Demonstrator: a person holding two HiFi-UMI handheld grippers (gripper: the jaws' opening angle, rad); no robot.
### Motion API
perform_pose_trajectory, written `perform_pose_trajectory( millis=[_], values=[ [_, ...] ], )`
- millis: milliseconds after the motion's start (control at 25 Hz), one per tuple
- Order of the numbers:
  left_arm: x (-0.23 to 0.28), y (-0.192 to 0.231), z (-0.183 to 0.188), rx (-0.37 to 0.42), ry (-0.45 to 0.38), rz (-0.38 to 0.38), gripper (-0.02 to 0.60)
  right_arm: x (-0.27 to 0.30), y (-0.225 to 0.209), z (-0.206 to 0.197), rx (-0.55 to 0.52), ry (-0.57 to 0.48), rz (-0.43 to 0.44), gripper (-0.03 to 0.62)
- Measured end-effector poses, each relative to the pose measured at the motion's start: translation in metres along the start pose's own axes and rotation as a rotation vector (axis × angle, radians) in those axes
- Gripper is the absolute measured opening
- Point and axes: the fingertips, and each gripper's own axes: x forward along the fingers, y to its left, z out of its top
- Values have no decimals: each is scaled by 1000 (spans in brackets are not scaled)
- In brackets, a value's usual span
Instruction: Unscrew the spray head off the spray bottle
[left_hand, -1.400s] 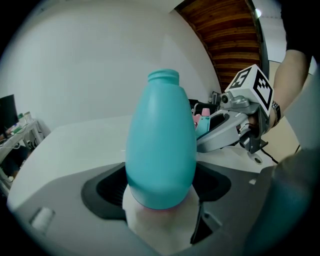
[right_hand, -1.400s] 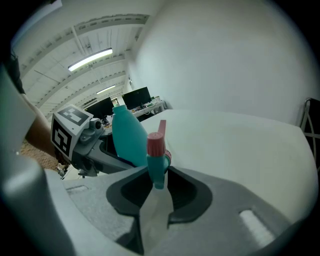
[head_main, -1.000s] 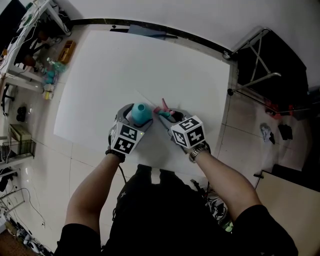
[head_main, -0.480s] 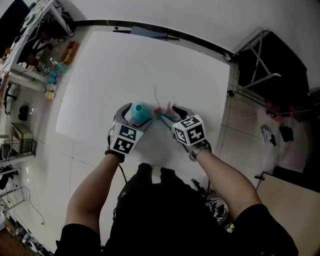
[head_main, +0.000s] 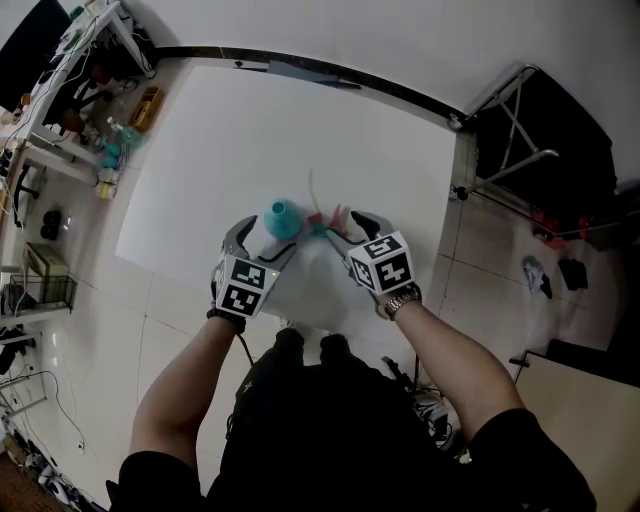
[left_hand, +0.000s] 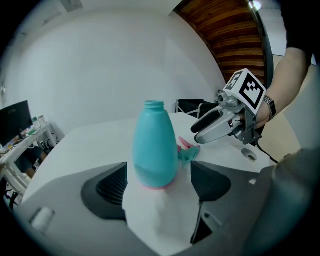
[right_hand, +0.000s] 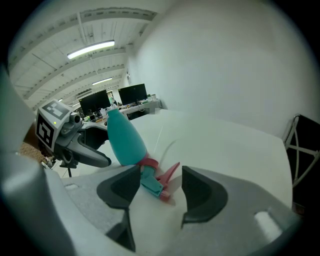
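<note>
My left claw (left_hand: 159, 171) is released, its jaws wide apart. The teal plastic spray bottle with a pink ring at its foot (left_hand: 154, 145) stands upright on the white desk (head_main: 200, 140) right at the mouth of that gap, and I see neither jaw touching it. Its neck is bare and open. The teal spray head with the pink trigger (right_hand: 152, 182) lies on its side on the desk just right of the bottle's foot. My right claw (right_hand: 161, 175) is released too, and the spray head lies in its open gap, nearer the left jaw — I cannot tell whether that jaw touches it.

In the head view both claws point toward the far side, close together by the desk's near edge, with the bottle at the left one and the spray head at the right. That view also shows a thin clear tube (head_main: 311, 190) running on from the spray head toward the far side. Only the left gripper view shows the bottle's open mouth side-on; only the right gripper view shows how the trigger sticks up.
</note>
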Motion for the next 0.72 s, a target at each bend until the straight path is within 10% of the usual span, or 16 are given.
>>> perform_pose_trajectory(
  millis=[720],
  values=[
    [-43,-49,27,-56,-71,21,151,-59,54,17,-127,-88,34,43]
  ],
)
